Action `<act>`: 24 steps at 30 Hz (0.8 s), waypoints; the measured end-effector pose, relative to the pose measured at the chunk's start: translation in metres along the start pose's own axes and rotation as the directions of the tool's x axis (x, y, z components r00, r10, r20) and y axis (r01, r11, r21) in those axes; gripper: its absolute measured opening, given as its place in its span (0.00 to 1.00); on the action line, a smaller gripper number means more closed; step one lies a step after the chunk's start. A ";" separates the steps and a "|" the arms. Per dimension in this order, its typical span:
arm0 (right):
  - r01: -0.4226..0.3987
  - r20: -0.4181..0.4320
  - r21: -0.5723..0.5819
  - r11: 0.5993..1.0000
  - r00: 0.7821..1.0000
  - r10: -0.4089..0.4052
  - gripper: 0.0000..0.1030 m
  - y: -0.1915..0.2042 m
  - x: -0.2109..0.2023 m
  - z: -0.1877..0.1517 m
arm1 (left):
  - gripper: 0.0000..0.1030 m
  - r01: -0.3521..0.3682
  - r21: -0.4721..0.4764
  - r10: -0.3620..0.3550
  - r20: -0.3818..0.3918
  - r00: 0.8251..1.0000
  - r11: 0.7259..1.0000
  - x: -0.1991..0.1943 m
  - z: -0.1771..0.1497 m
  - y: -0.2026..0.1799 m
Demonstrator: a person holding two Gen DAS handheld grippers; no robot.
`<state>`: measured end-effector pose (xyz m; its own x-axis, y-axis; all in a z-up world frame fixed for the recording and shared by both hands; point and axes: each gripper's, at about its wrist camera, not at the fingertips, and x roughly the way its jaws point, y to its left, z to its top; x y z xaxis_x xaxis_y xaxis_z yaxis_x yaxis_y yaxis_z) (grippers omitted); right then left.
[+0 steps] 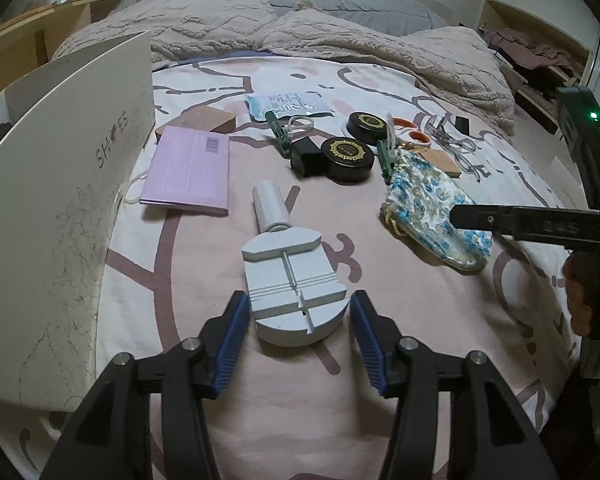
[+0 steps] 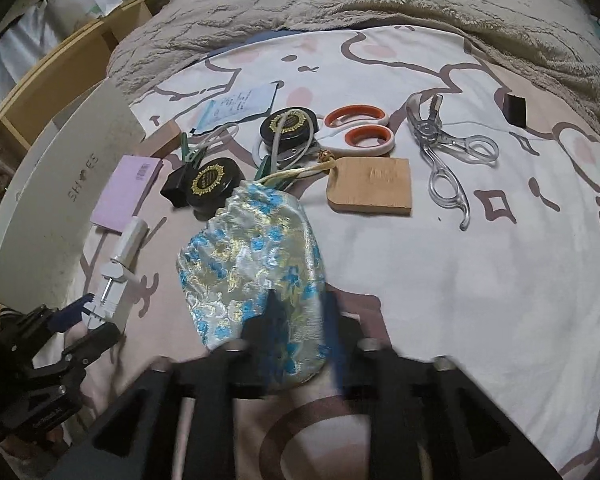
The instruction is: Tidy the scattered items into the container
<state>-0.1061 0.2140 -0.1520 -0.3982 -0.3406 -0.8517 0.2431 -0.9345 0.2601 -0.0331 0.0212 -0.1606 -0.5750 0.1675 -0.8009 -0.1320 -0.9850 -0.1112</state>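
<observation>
A grey watch-band tool [image 1: 294,288] with a white handle lies on the bed sheet. My left gripper [image 1: 300,332] stands open around its round base, and a small gap shows at each blue pad. That gripper [image 2: 88,316] and the tool [image 2: 112,280] also show at the lower left of the right wrist view. A blue and gold brocade pouch [image 2: 252,264] lies flat at centre. My right gripper [image 2: 302,316] is blurred, with its fingers apart over the pouch's near end. The white shoe box [image 1: 60,200] stands at the left.
On the sheet lie a purple booklet [image 1: 188,172], two black round tins [image 1: 348,160], orange-handled scissors [image 2: 360,132], clear tongs [image 2: 444,160], a wooden block [image 2: 372,190], green clips [image 1: 278,136] and a small black block [image 2: 514,109]. A fluffy blanket [image 1: 340,32] is heaped behind.
</observation>
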 end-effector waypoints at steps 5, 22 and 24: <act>0.011 0.082 -0.064 0.998 0.997 -0.006 0.86 0.013 -0.012 0.000 | 0.54 -0.001 -0.010 0.001 0.006 1.000 1.000 0.000 0.001 -0.002; 0.123 0.028 -0.239 0.963 0.992 -0.119 0.86 0.043 0.016 -0.012 | 0.54 0.009 -0.081 -0.007 0.026 1.000 0.997 0.004 0.003 0.004; 0.138 0.023 -0.247 0.959 0.990 -0.137 0.80 0.045 0.016 -0.013 | 0.54 0.006 -0.085 -0.004 0.028 1.000 0.996 0.005 0.003 0.004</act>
<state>-0.0903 0.1681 -0.1603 -0.4475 -0.2120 -0.8688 0.3970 -0.9176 0.0194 -0.0390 0.0183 -0.1632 -0.5968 0.1723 -0.7837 -0.0661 -0.9839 -0.1659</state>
